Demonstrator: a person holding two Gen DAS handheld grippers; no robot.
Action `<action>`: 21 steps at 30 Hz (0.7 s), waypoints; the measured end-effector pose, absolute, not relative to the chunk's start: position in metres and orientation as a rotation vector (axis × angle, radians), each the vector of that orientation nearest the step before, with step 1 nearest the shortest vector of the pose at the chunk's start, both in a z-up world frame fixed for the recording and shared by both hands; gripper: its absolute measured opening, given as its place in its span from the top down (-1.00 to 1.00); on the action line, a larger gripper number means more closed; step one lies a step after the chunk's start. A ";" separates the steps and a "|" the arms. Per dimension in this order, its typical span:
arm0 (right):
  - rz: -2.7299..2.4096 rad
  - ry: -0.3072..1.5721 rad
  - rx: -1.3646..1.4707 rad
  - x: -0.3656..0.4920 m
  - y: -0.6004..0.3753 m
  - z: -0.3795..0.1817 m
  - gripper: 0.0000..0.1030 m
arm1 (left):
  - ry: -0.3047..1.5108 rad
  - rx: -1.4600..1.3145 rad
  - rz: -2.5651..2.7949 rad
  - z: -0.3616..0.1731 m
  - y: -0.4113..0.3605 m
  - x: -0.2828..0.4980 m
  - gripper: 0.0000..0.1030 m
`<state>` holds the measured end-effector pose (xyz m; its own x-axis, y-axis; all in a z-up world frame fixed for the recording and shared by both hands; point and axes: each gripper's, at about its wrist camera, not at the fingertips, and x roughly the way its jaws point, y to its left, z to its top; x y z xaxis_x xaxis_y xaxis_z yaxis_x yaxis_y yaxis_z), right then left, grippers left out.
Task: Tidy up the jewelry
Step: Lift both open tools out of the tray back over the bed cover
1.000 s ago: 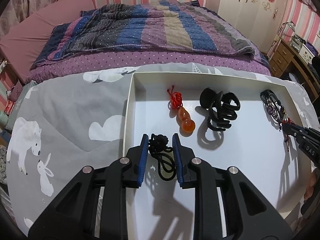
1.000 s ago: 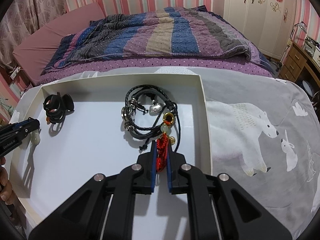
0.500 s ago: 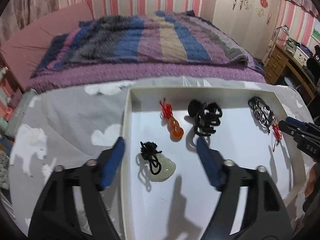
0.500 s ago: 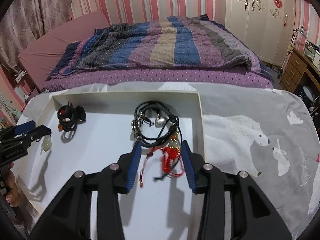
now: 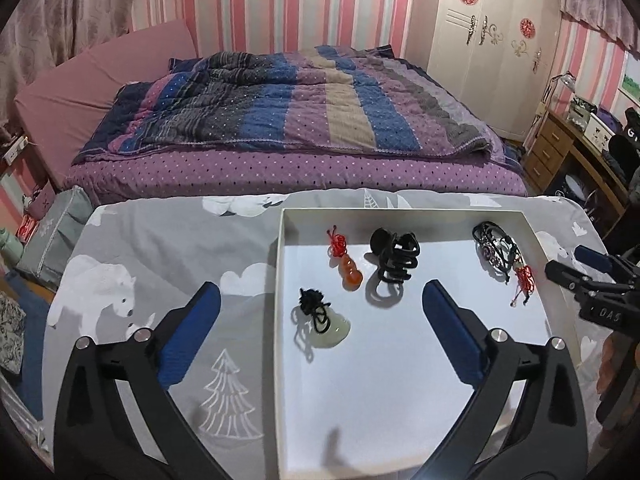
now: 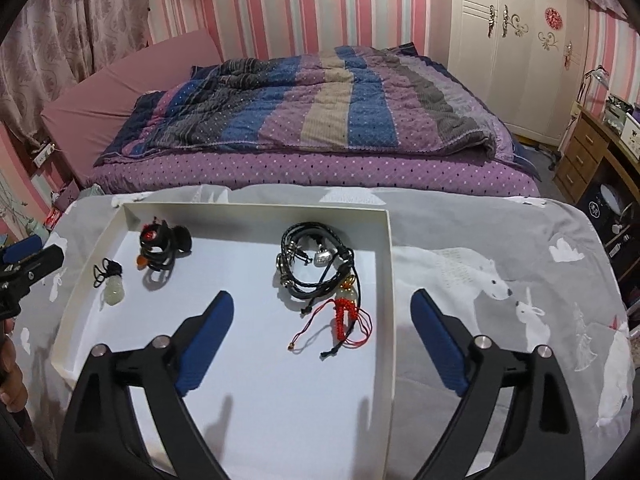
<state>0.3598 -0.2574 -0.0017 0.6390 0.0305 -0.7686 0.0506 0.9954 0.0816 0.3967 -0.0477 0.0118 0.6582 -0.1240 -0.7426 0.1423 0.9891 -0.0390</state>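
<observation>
A white tray (image 5: 400, 213) lies on a grey animal-print cloth. In it are a pale jade pendant on black cord (image 5: 330, 332), an orange gourd pendant with a red knot (image 5: 350, 273), a black hair claw (image 5: 394, 256), a bundle of black cord bracelets (image 5: 496, 250) and a red tassel charm (image 5: 525, 278). My left gripper (image 5: 320, 330) is wide open and empty above the jade pendant. In the right wrist view my right gripper (image 6: 322, 332) is wide open and empty, above the red tassel charm (image 6: 344, 316) and just behind the black bracelets (image 6: 316, 264). The tray (image 6: 256, 210) fills that view.
A bed with a striped quilt (image 5: 280, 112) stands beyond the table. A white wardrobe (image 5: 496, 40) and a wooden desk (image 5: 560, 148) are at the right. The grey cloth (image 6: 500, 280) spreads on both sides of the tray.
Both grippers opened wide and pulled back and up. The left let go of the jade pendant's cord; the right let go of the red tassel charm. Both now lie in the tray.
</observation>
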 end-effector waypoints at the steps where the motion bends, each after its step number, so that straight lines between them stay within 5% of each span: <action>1: -0.009 0.879 0.102 0.357 -0.258 0.002 -0.75 | 0.838 0.031 -0.143 0.013 -0.046 0.393 -0.94; 21: -0.273 0.840 -0.071 0.220 -0.276 0.029 -0.93 | 0.839 0.087 -0.033 0.027 0.012 0.247 -0.94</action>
